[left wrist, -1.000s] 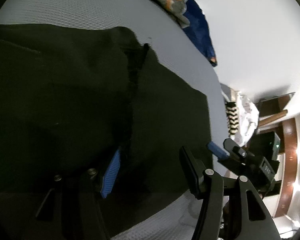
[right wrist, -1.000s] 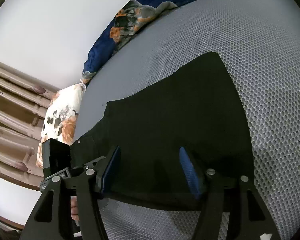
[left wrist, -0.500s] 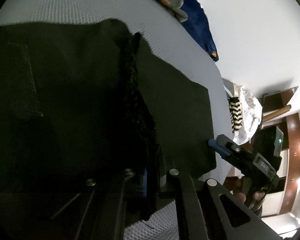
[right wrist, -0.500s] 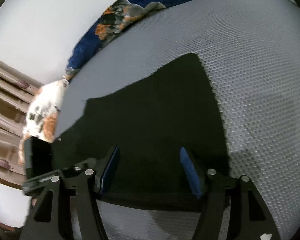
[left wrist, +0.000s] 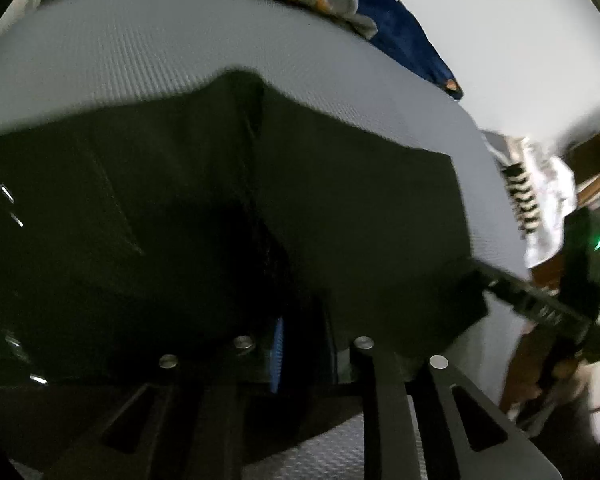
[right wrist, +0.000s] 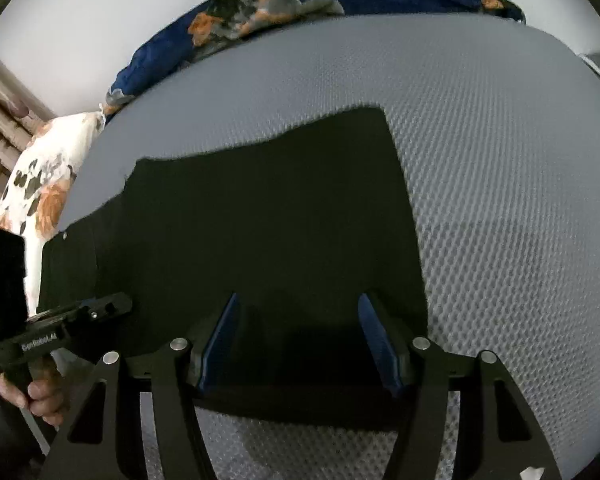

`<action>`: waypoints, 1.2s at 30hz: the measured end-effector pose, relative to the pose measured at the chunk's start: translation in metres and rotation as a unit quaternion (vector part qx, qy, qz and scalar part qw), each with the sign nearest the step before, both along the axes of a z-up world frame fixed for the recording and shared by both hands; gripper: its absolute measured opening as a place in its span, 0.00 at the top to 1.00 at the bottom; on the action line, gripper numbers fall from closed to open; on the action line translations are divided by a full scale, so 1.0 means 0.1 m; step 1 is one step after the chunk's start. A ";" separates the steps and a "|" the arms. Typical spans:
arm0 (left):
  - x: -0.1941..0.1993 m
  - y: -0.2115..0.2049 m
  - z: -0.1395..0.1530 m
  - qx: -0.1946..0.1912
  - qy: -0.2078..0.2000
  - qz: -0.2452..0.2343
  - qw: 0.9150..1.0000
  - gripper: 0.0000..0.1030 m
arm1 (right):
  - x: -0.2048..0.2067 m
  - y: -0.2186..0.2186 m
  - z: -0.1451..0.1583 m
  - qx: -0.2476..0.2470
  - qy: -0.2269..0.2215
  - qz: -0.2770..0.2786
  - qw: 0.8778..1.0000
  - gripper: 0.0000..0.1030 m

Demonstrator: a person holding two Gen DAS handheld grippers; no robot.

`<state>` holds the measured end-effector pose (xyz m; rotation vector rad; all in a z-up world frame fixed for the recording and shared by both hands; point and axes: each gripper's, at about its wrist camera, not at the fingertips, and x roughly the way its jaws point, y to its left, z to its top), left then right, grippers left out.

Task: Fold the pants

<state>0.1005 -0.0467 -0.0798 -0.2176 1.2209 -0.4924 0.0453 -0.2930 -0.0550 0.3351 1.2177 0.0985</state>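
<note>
From the left wrist, the black pants (left wrist: 228, 208) lie spread across the grey textured bed (left wrist: 172, 52), reaching toward its right edge. The left tool (left wrist: 300, 344) has a bunched ridge of the dark fabric between its fingers; the jaws are narrow and opening, with a sliver of blue pad showing. The other tool sits at the pants' right edge. A blue patterned blanket (left wrist: 404, 36) runs along the bed's far edge.

From the right wrist, the right tool (right wrist: 300, 344) stands open, its blue pads straddling the near hem of the pants (right wrist: 268, 220) without pinching it. A hand (right wrist: 28, 392) holds the left tool at the left edge, beside a floral pillow (right wrist: 40, 184).
</note>
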 end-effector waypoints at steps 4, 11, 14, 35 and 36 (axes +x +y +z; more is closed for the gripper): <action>0.05 0.04 0.28 0.036 -0.091 0.015 0.995 0.82 | 0.21 -0.05 0.13 -0.038 -0.036 0.002 0.999 0.48; 0.38 -0.25 0.37 0.056 -0.138 -0.008 0.989 0.82 | 0.68 -0.03 0.14 -0.100 -0.058 0.018 0.993 0.55; 0.55 -0.42 0.26 0.070 -0.137 -0.022 0.988 0.82 | 0.82 -0.07 0.04 -0.116 -0.046 0.016 0.992 0.56; 0.49 -0.47 0.18 0.122 -0.113 -0.045 0.985 0.80 | 0.85 -0.13 -0.15 -0.121 -0.025 -0.003 0.992 0.51; 0.43 -0.45 0.21 0.119 -0.115 -0.045 0.985 0.79 | 0.83 -0.12 -0.12 -0.123 -0.029 -0.002 0.992 0.51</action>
